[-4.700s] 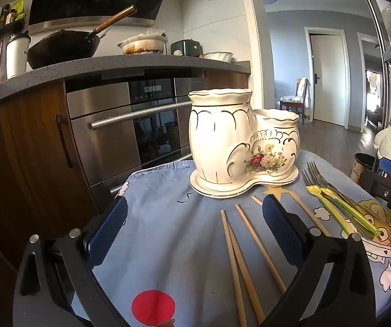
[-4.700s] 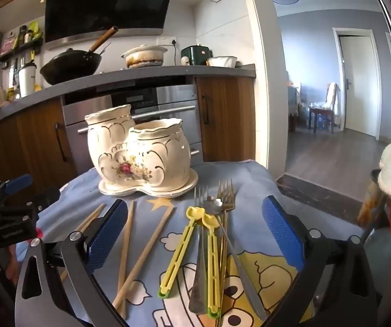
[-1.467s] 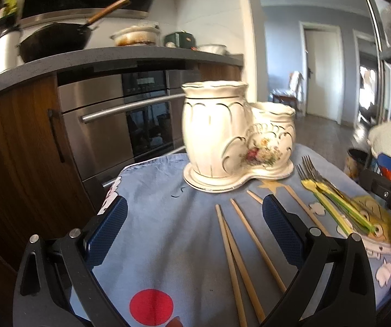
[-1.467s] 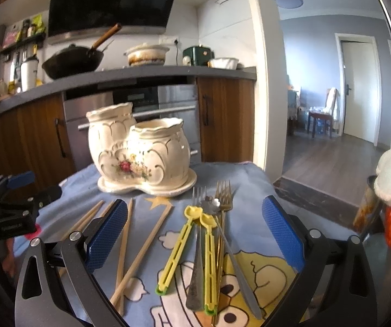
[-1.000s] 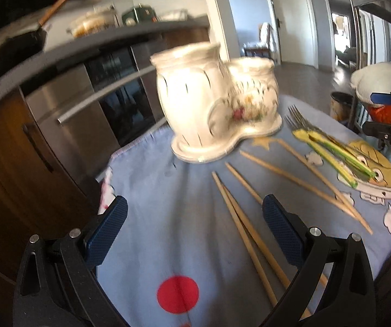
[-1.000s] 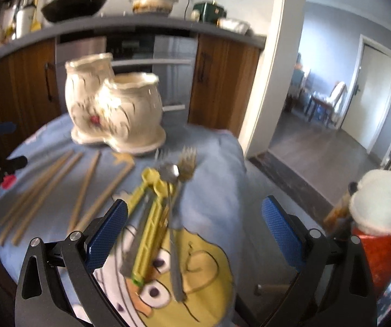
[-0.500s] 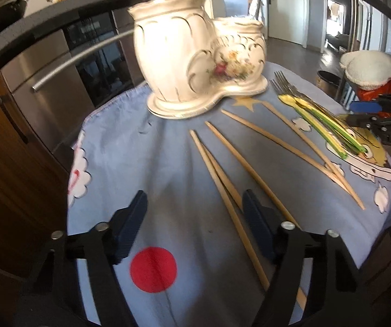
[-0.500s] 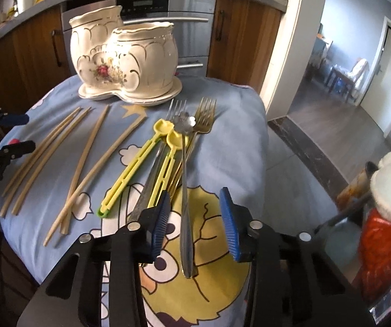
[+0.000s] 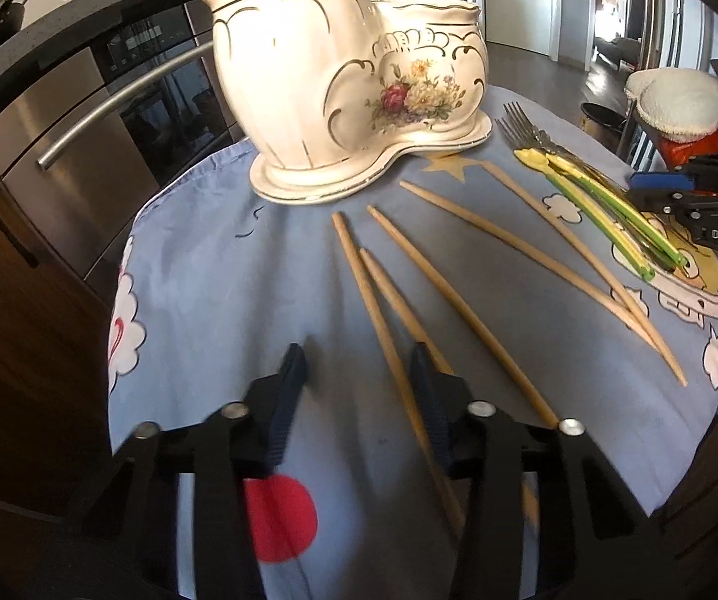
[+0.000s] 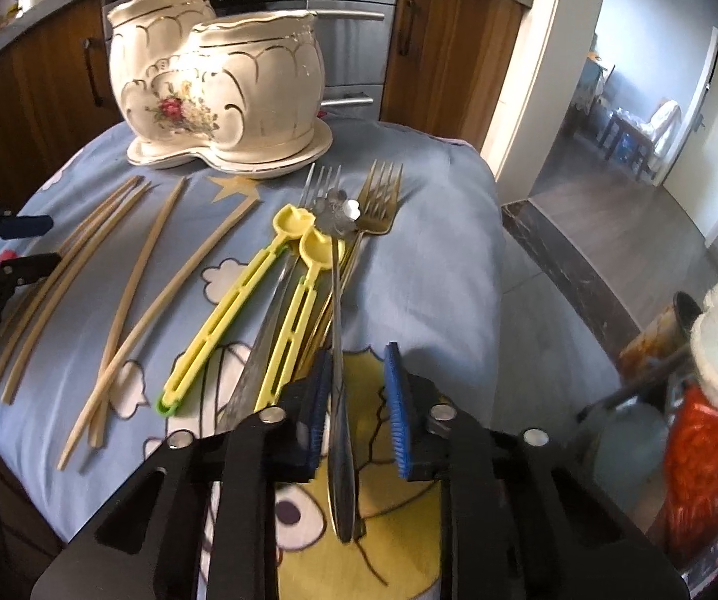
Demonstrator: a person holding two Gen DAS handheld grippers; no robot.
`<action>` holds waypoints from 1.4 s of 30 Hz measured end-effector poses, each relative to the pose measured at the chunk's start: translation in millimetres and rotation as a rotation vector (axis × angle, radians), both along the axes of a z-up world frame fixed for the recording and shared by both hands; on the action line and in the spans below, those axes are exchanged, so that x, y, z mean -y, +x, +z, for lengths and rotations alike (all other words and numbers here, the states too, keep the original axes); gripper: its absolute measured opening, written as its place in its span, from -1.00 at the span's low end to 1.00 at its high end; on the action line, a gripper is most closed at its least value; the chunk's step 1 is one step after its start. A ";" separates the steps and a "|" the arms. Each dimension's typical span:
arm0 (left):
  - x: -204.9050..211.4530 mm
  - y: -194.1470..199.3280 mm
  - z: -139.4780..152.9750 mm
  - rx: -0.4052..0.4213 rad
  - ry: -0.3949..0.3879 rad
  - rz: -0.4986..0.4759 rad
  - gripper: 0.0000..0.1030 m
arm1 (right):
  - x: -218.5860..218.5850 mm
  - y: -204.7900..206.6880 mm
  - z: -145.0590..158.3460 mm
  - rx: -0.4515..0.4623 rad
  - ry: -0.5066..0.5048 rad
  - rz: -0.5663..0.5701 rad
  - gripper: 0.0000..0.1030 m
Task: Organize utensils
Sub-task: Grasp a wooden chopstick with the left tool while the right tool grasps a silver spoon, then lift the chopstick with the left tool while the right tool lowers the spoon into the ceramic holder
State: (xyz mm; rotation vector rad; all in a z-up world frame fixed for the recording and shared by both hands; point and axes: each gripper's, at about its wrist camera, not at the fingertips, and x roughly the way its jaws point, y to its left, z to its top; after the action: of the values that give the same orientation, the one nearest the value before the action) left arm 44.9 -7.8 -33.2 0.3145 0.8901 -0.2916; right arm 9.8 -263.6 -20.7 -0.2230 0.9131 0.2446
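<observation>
1. The left gripper [image 9: 356, 375] is matte black plastic with silver round screws along its angular arms.
2. Its fingers [image 9: 286, 390] carry dark navy ribbed pads.
3. The right gripper [image 10: 359, 390] has the same black frame; brighter blue ribbed pads; white "DAS" lettering on its side.

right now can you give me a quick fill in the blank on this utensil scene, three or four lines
1. The ceramic holder has ____ joined compartments.
2. The chopsticks are made of ____.
3. The two plastic spoons are mainly ____ in colour.
4. A large ____ dot is printed on the blue cloth near the left gripper.

Missing words: two; wood; yellow; red
</observation>
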 end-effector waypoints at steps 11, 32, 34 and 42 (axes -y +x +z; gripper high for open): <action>-1.7 32.8 0.6 -0.038 -0.021 0.012 -0.51 | 2.6 29.9 -0.1 -0.025 0.070 -0.025 -0.79; -18.4 12.7 13.5 -0.016 -0.109 -0.037 -0.91 | 5.5 0.6 21.3 0.047 0.128 0.013 -0.92; -19.0 10.7 12.6 -0.020 -0.102 -0.047 -0.91 | 6.9 -1.0 16.4 0.020 0.111 0.010 -0.92; -19.0 4.4 11.5 -0.010 -0.091 -0.068 -0.91 | 15.4 8.3 2.8 -0.073 0.067 -0.021 -0.92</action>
State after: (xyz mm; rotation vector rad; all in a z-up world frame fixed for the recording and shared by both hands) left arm 49.3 11.2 -21.7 0.2596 0.8742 -0.3954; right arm 18.1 -279.0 -17.8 -0.1435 0.9772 0.2646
